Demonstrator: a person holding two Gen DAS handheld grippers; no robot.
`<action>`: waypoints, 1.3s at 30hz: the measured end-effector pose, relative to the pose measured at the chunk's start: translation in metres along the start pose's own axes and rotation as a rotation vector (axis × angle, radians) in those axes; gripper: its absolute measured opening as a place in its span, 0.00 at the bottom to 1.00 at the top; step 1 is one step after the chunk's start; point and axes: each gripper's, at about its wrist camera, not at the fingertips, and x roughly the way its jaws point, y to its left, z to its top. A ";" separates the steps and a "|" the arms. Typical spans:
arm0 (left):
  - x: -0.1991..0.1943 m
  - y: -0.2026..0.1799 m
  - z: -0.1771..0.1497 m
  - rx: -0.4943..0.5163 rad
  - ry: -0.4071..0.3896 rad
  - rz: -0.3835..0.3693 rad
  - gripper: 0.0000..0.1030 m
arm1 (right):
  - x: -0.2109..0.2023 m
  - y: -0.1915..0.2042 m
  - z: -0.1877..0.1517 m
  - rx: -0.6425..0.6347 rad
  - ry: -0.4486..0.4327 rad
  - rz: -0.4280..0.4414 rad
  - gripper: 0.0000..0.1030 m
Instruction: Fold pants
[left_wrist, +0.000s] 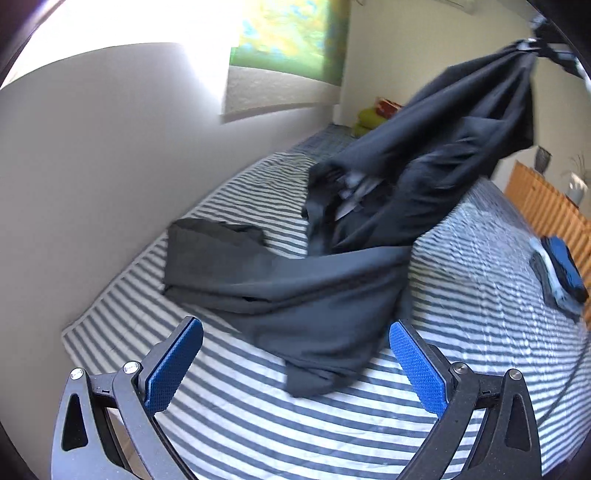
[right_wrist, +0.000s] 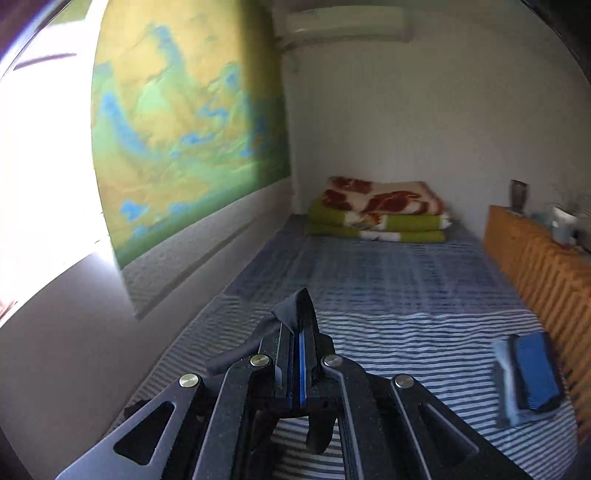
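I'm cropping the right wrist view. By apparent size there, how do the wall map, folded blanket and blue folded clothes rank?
1. wall map
2. folded blanket
3. blue folded clothes
The last two look close; the clothes lie nearer the camera, so that order is unsure.

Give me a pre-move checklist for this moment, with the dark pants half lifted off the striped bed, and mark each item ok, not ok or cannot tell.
1. Right gripper shut on the pants: ok, a fold of dark cloth is pinched between its pads.
2. Left gripper free for a second hold: ok, jaws wide open with nothing between them.
3. Pants clear of the bed: not ok, the lower part lies bunched on the striped cover.
4. Which part of the pants is pinched, waist or hem: cannot tell.
5. Pants spread flat for folding: not ok, twisted and crumpled.
6. Folded blue clothes near the bed's edge out of the way: ok, apart from the pants.
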 end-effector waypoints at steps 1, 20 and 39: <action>0.004 -0.013 -0.001 0.019 0.009 -0.017 0.99 | -0.008 -0.024 -0.002 0.023 0.006 -0.022 0.01; 0.081 -0.167 0.001 0.254 0.128 -0.191 0.99 | 0.014 -0.293 -0.269 0.074 0.641 -0.380 0.08; 0.246 -0.245 0.040 0.318 0.277 -0.175 0.95 | 0.130 -0.174 -0.340 -0.031 0.736 -0.122 0.43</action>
